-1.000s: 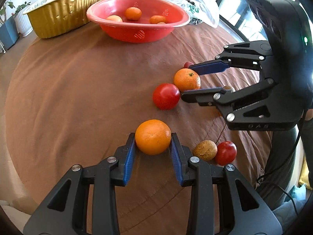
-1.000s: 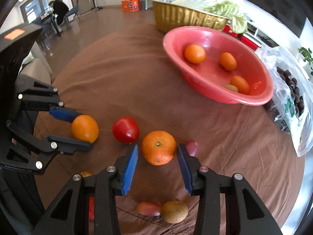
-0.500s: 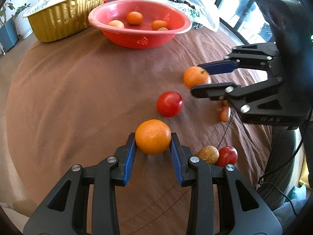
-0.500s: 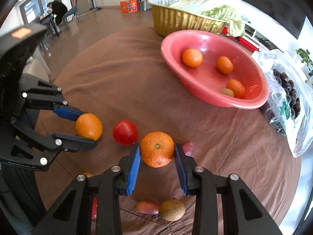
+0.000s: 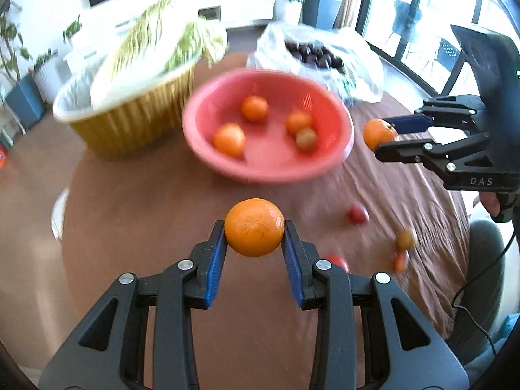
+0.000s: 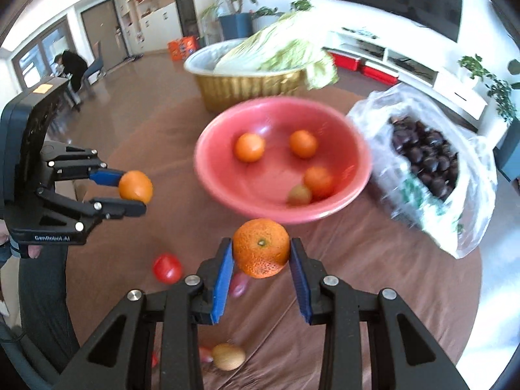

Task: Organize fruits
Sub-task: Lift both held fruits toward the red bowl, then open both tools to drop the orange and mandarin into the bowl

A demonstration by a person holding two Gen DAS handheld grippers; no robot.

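On the far left of the bench (image 5: 136, 195), which is draped in brown cloth, stands a gold foil tub (image 5: 130, 120) with a pale green cabbage (image 5: 156, 48) lying across its rim. Just right of the tub sits the pink bowl (image 5: 227, 165), holding three small oranges and one greenish-brown fruit, all blurred. In the left wrist view the left tongs (image 5: 254, 227) are clamped on a smooth orange (image 5: 254, 227), their blue pads pressing its two sides, and the fruit hangs clear above the cloth in front of the bowl. Right of that, loose on the cloth, lie a red tomato (image 6: 167, 268), a small reddish fruit (image 5: 357, 213) and, nearer the bench edge, a brown round fruit (image 6: 228, 356). Behind the bowl to the right slumps a clear plastic bag (image 6: 468, 175) full of dark chestnuts (image 6: 425, 159). At the right, the right tongs (image 6: 261, 247) grip a second orange (image 6: 261, 247), stem scar facing the camera, pinched between the pads and raised just before the bowl's near rim, the bowl directly beyond it.
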